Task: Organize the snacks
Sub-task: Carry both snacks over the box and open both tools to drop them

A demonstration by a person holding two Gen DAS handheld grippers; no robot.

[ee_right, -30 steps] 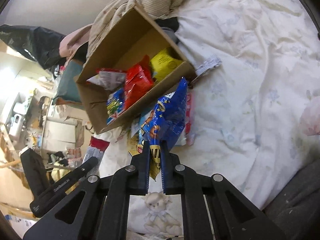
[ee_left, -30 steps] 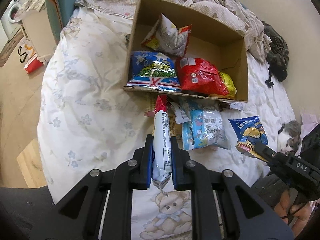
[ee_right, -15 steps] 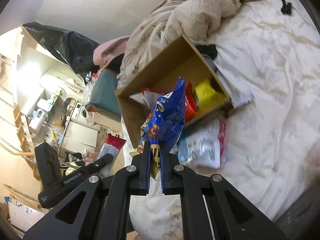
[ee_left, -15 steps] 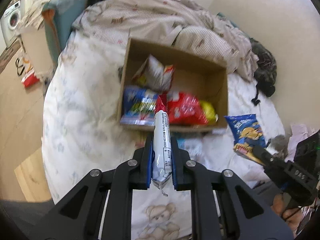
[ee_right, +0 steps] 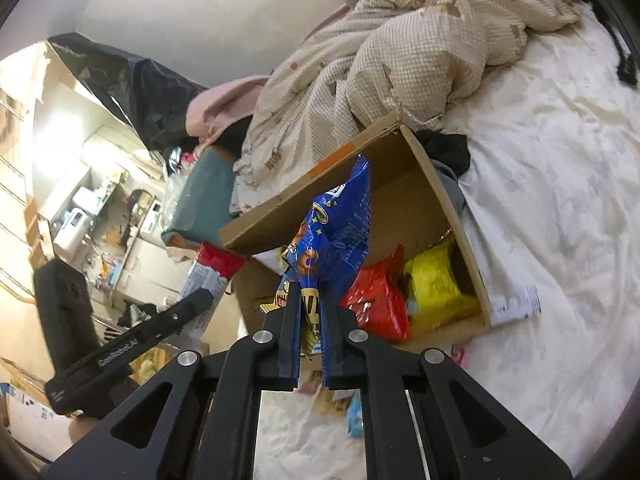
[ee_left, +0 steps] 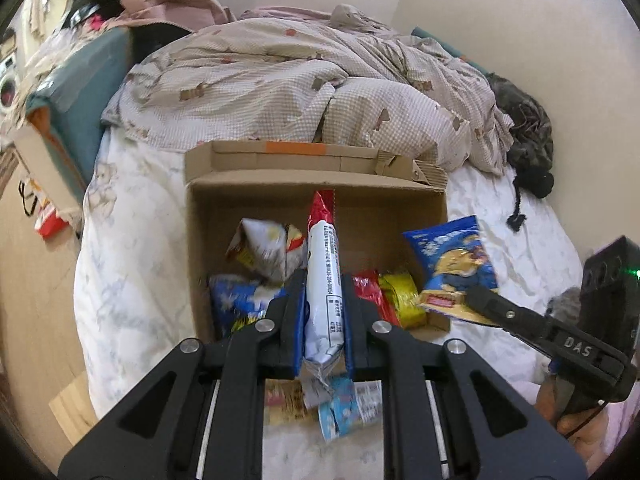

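In the left wrist view, the left gripper (ee_left: 323, 324) is clamped on a long white packet with a red top (ee_left: 322, 280), its fingers pressed narrow against the wrapper. A second ago that packet hung short of the cardboard box (ee_left: 240, 200); now its red end reaches over the box's open top, above the snacks already inside. More packets (ee_left: 344, 404) lie on the sheet just outside the box's near wall.

In the right wrist view, the right gripper (ee_right: 311, 332) pinches a blue snack bag (ee_right: 340, 228) by its lower edge, fingers nearly together. The bag has likewise come from outside the box to above it, over the red bag (ee_right: 376, 300) and yellow bag (ee_right: 436, 284). Both packets look ready to be let go into the box.
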